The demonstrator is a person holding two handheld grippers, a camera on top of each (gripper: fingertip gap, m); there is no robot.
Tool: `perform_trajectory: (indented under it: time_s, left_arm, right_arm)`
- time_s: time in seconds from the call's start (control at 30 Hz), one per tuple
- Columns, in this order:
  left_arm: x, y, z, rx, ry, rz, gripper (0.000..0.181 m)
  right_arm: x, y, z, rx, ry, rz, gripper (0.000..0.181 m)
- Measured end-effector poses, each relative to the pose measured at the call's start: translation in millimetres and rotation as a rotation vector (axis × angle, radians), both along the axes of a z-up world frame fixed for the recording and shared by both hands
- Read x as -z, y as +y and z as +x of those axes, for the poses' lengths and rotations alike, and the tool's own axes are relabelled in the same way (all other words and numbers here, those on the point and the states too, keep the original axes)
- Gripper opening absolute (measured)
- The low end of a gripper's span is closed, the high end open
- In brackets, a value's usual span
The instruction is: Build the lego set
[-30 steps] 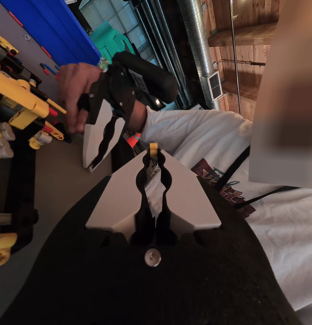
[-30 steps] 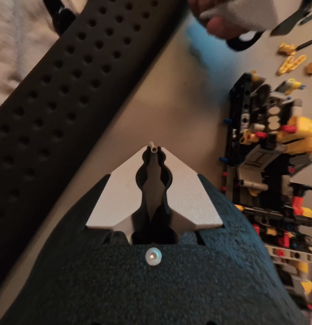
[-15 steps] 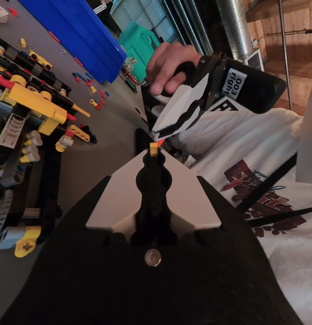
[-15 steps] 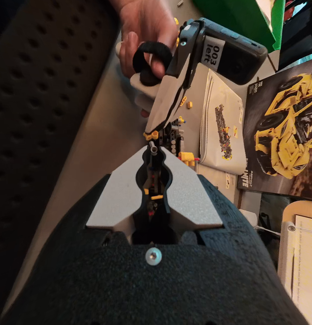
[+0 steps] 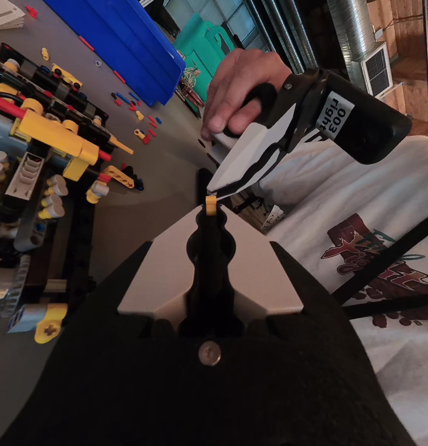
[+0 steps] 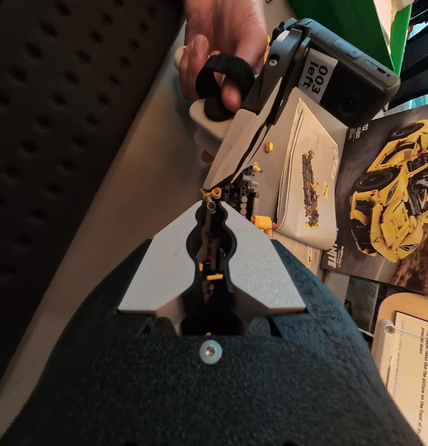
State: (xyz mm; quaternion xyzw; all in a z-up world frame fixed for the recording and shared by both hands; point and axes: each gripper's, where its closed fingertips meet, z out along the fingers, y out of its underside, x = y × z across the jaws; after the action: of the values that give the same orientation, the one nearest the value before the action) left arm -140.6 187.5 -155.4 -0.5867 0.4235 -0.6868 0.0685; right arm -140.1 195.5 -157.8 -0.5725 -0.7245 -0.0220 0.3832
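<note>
My left gripper (image 5: 210, 205) pinched one yellow connector (image 5: 210, 204); my right gripper (image 6: 211, 205) clamped one grey pin (image 6: 211, 205), seemingly touching it, above the table (image 5: 164, 169) beside one half-built model (image 5: 46, 144).

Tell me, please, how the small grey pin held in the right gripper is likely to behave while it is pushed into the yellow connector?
The grey pin looks rigid, so probably won't bend. It is tiny and pinched only at the right gripper tips, so it may twist or slip. The yellow connector likewise might pivot in the left gripper.
</note>
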Motion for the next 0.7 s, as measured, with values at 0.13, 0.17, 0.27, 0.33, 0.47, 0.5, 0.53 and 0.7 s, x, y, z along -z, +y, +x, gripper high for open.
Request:
perform_trajectory:
  time_s: [0.13,0.17,0.27,0.33,0.47,0.5,0.53,0.7]
  left_arm:
    - [1,1,1,-0.015,0.000,0.023,0.007]
    - [1,2,1,-0.022,-0.002,0.030,0.007]
    - [-3,4,0,-0.028,-0.023,0.015,0.007]
    - [-5,5,1,-0.036,-0.033,0.004,0.007]
    - [-18,14,1,-0.076,-0.094,-0.064,0.008]
    - [-21,18,1,-0.098,-0.107,-0.094,0.008]
    - [-23,23,1,-0.118,-0.120,-0.134,0.008]
    - [-32,34,0,-0.152,-0.168,-0.302,0.008]
  right_arm:
    - [3,1,-2,0.001,0.041,-0.030,0.007]
    - [4,1,-2,0.005,0.046,-0.029,0.007]
    - [0,2,-3,0.018,0.090,-0.037,0.007]
    - [-3,4,-3,0.034,0.128,-0.040,0.007]
    - [-20,15,3,0.191,0.263,0.007,0.017]
    - [-25,20,6,0.235,0.309,0.021,0.029]
    - [-28,22,6,0.275,0.361,0.007,0.038]
    - [-32,34,-8,0.416,0.521,0.121,0.027]
